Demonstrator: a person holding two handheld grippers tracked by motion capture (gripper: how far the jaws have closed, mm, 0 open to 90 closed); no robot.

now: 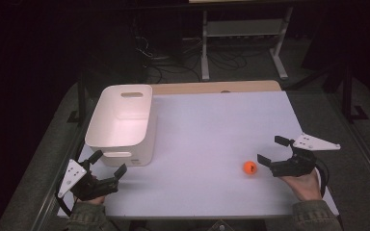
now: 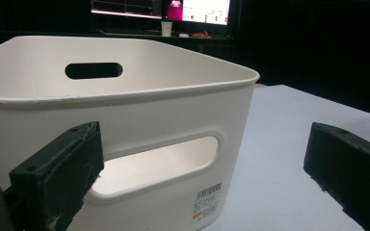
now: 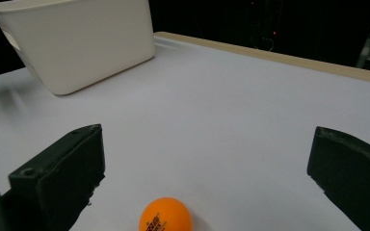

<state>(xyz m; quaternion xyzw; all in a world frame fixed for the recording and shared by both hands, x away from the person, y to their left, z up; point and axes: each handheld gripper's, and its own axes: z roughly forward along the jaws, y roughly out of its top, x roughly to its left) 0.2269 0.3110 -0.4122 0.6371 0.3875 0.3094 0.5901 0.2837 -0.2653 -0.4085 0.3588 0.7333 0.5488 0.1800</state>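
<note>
Beside the orange ball (image 1: 250, 167), right gripper (image 1: 269, 151) spread; left gripper (image 1: 108, 162) spread too

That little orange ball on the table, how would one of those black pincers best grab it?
Across its middle, one jaw on each side. The small orange ball is round, so any pair of opposite sides serves. It rests on the white table top, just ahead of the open right gripper, so that gripper should probably slide forward low until the ball sits between its jaws, then close gently so the ball does not squirt out.

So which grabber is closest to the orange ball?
The right gripper: the orange ball lies just ahead of its open jaws. The left gripper is across the table, by the white bin.
</note>
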